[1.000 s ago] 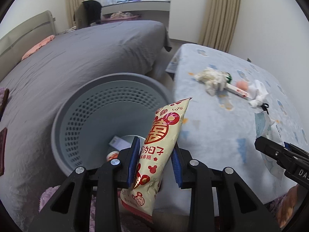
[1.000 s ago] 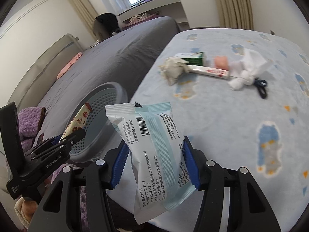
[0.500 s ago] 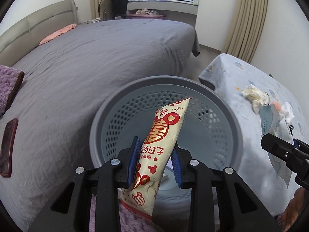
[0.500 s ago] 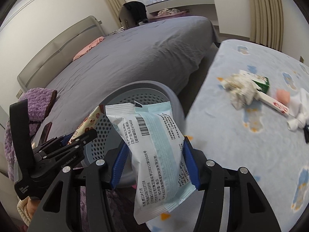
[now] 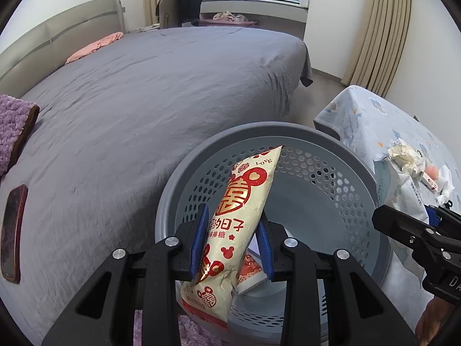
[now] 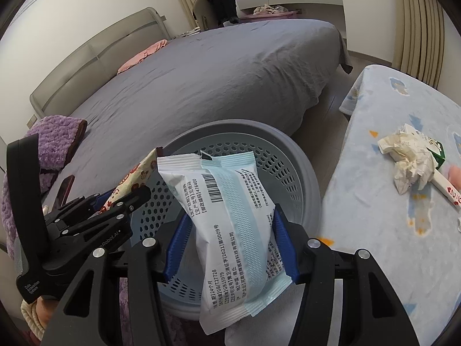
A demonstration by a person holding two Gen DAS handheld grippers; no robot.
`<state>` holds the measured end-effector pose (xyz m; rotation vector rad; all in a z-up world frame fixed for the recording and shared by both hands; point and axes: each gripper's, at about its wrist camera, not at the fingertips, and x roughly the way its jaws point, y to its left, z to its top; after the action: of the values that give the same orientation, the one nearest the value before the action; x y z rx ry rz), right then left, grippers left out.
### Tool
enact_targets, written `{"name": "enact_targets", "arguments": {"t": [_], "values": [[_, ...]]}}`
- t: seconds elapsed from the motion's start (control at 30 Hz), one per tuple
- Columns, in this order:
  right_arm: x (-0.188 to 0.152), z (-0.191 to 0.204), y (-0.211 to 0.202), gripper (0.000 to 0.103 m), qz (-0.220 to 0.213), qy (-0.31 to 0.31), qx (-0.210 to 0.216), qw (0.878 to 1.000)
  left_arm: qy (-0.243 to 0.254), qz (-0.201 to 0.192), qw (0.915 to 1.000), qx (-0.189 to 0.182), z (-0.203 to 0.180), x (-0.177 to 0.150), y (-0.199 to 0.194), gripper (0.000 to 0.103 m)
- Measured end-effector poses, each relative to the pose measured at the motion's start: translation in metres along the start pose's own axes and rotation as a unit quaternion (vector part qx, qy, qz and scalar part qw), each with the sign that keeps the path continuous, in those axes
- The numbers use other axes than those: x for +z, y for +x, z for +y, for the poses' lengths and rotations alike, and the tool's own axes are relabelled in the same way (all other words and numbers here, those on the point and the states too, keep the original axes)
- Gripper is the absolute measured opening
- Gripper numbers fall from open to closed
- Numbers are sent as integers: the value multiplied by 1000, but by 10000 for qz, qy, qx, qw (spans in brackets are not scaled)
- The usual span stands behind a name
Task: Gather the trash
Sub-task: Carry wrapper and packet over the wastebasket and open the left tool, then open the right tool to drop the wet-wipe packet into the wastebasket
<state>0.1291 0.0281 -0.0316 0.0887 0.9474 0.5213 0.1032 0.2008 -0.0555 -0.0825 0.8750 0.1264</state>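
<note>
Grey basket (image 5: 288,132), left hand-held gripper (image 5: 232,245) clamping candy wrapper (image 5: 239,219), right hand-held gripper (image 6: 230,248) clamping mask packet (image 6: 230,225).

Basket floor: the candy wrapper (image 5: 242,219) covers much of the grey basket (image 5: 317,144); a red-and-white scrap (image 5: 250,271) shows only partly behind it.
Right tool (image 5: 415,230): cut off by the frame edge.
Bench (image 6: 389,230) litter: the crumpled paper (image 6: 412,161) hides most of a green carton (image 6: 439,151).
</note>
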Motion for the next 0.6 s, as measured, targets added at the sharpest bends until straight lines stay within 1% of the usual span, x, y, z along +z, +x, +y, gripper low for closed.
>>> {"name": "enact_targets", "arguments": {"t": [0.17, 0.23, 0.27, 0.3, 0.37, 0.53, 0.6], "values": [[4, 1, 6, 54, 19, -9, -11, 10000, -16, 14, 10000, 15, 2, 2, 3, 34], [5, 0, 7, 56, 2, 5, -18, 10000, -32, 37, 10000, 16, 3, 3, 4, 39], [5, 0, 7, 63, -15, 18, -15, 10000, -43, 35, 10000, 20, 3, 3, 4, 47], [5, -1, 7, 71, -34, 29, -1, 10000, -53, 15, 10000, 31, 4, 3, 4, 57], [5, -1, 5, 72, -88, 37, -3, 10000, -62, -46, 10000, 57, 5, 2, 1, 65], [5, 0, 2, 71, -139, 28, -96, 9999, -57, -60, 9999, 56, 4, 2, 1, 66], [3, -1, 1, 71, -136, 43, -100, 9998, -64, -60, 9999, 56, 4, 2, 0, 69]]}}
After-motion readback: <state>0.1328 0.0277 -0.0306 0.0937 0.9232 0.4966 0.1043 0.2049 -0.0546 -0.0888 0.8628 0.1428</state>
